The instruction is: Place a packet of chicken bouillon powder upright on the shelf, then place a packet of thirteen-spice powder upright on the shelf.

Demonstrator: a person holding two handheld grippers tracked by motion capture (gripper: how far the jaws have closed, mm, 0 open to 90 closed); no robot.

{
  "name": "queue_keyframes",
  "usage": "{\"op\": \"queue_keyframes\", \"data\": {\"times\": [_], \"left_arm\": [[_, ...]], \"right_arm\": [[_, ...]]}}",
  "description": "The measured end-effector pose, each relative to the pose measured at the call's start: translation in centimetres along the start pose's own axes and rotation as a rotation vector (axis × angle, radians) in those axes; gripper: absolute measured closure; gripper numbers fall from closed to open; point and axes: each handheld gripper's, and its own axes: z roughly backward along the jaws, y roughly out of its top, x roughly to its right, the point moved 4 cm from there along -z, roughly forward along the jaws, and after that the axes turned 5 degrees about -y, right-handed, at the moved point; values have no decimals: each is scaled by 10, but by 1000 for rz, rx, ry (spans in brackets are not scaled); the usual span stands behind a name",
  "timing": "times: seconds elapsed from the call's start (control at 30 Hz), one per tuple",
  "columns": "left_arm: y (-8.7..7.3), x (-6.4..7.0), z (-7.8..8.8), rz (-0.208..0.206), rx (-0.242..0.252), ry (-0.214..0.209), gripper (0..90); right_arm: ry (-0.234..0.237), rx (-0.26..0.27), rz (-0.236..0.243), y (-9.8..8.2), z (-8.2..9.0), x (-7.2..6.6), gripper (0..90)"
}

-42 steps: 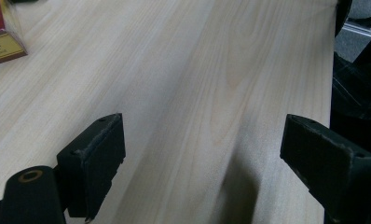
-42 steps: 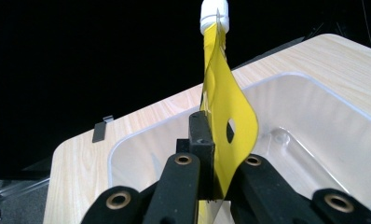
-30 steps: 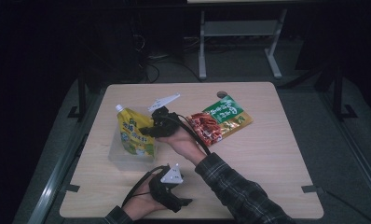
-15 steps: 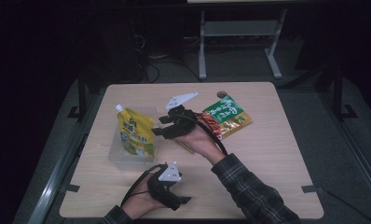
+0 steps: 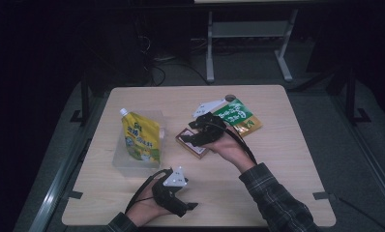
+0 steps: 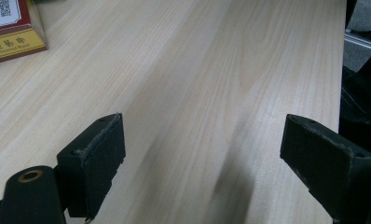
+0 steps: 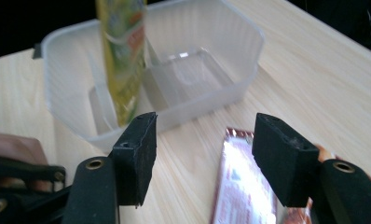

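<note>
Right hand-held gripper [image 7: 200,154] jaws just opened wide, empty, over red snack pack [image 7: 244,186] for pickup; clear tub [image 7: 221,60] ahead holds yellow pouch [image 7: 123,56]. Left hand-held gripper [image 6: 207,163] wide, empty, idle on worktop [image 6: 197,70].

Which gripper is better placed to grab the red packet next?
Right. The right gripper hangs open directly over the red packet, which lies just beyond its jaws. The left gripper sits open near the table's front edge, farther off.

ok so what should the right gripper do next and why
Probably lower the right gripper onto the red packet and close: its jaws stand open with nothing clamped, the packet lies flat beneath them, and the yellow pouch already stands in the clear tub.
</note>
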Motion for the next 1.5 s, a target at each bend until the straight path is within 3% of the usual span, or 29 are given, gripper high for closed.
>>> {"op": "queue_keyframes", "data": {"times": [0.4,0.6,0.87,1.2,1.5], "left_arm": [[0,-1,0,4,0,-5,133],[0,-1,0,4,5,-7,133],[0,-2,1,4,9,-5,133],[0,-2,2,5,11,-3,133],[0,-3,2,5,11,0,133]], "right_arm": [[-50,-133,-35,-38,-26,24,324],[-63,-176,-51,-49,-43,27,299],[-109,-244,-27,-60,-66,28,268],[-117,-276,-29,-68,-80,31,273],[-113,-281,-18,-68,-80,29,312]]}}
